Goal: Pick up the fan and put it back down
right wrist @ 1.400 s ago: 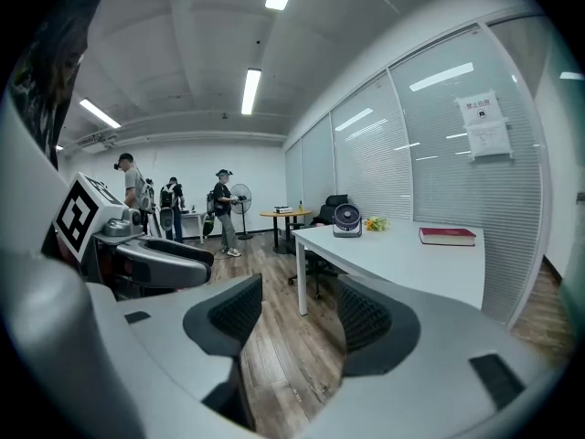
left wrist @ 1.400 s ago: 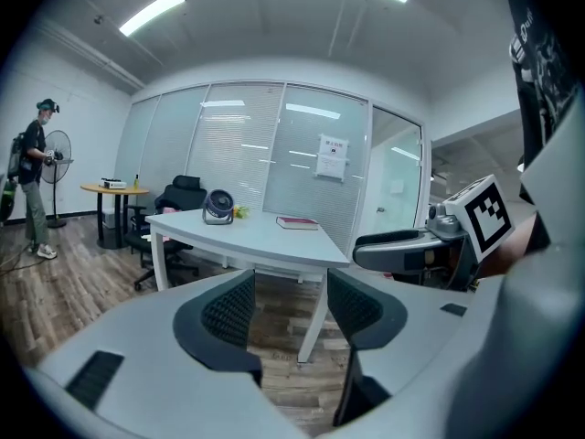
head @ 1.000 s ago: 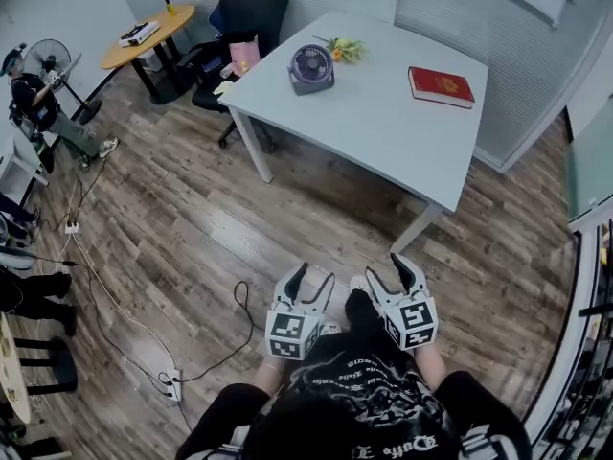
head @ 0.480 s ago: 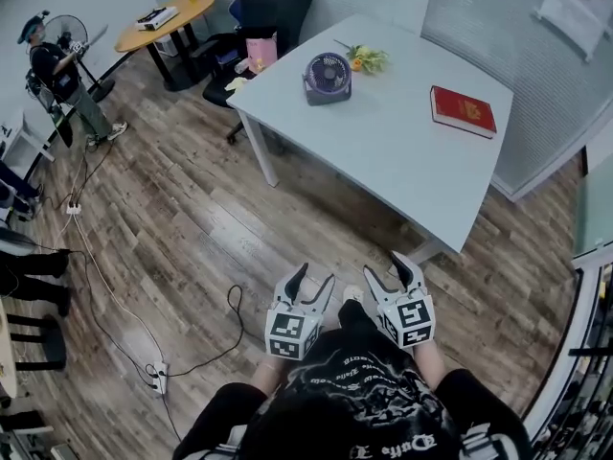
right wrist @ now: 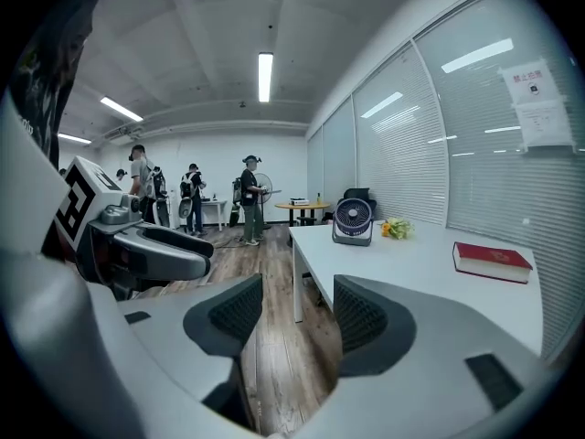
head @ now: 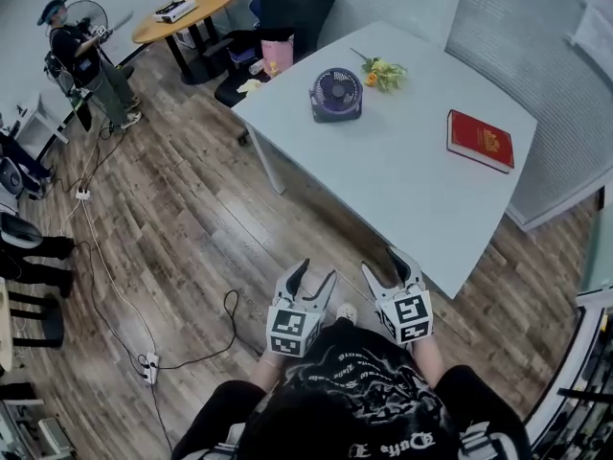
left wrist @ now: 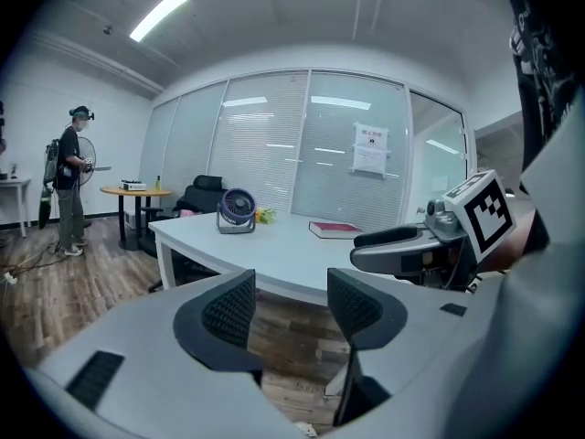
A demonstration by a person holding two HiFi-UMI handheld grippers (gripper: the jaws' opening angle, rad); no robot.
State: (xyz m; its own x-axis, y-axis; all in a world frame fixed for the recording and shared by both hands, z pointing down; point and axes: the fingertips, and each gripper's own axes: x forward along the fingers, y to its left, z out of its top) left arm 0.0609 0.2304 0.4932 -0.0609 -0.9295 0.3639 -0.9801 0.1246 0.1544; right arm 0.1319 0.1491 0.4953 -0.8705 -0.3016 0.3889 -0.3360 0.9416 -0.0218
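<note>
A small purple desk fan [head: 336, 95] stands upright near the far left corner of the white table [head: 412, 171]; it also shows as the fan [left wrist: 237, 211] in the left gripper view and the fan [right wrist: 353, 221] in the right gripper view. My left gripper [head: 312, 278] and right gripper [head: 384, 264] are held side by side close to my body, over the wood floor just short of the table's near edge. Both stand open with nothing between the jaws, far from the fan. Each gripper sees the other beside it.
A red book [head: 480, 140] lies at the table's right side, and yellow flowers [head: 384, 73] lie behind the fan. A black office chair [head: 292, 12] and a round wooden table [head: 185, 14] stand beyond. A person [head: 91, 65] stands far left. A cable and power strip [head: 148, 367] lie on the floor.
The whole view has shifted as I walk toward the table: table and fan have come closer and moved right and down in the head view. Both grippers stay open and empty.
</note>
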